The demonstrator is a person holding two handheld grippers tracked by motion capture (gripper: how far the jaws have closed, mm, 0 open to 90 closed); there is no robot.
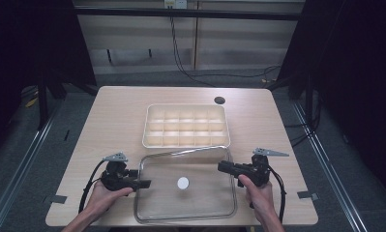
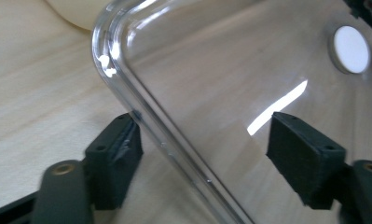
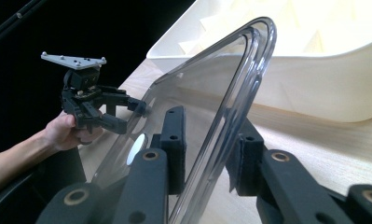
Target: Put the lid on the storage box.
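Observation:
A clear plastic lid (image 1: 200,205) lies on the table's near half, with a white round disc (image 1: 183,182) at its middle. Behind it stands a cream tray (image 1: 185,143) divided into several compartments. My left gripper (image 1: 145,184) is at the lid's left edge, open. In the left gripper view its jaws (image 2: 207,154) stand wide on either side of the lid's rim (image 2: 127,88) without touching it. My right gripper (image 1: 222,166) is at the lid's right edge. In the right gripper view its jaws (image 3: 209,154) are closed on the rim (image 3: 221,121), one pad inside, one outside.
A dark round hole (image 1: 219,100) sits in the table behind the tray's right corner. The right gripper view shows the tray's wall (image 3: 323,84) close beside the lid and the left gripper (image 3: 132,115) across it. Bare tabletop (image 1: 118,121) lies on both sides.

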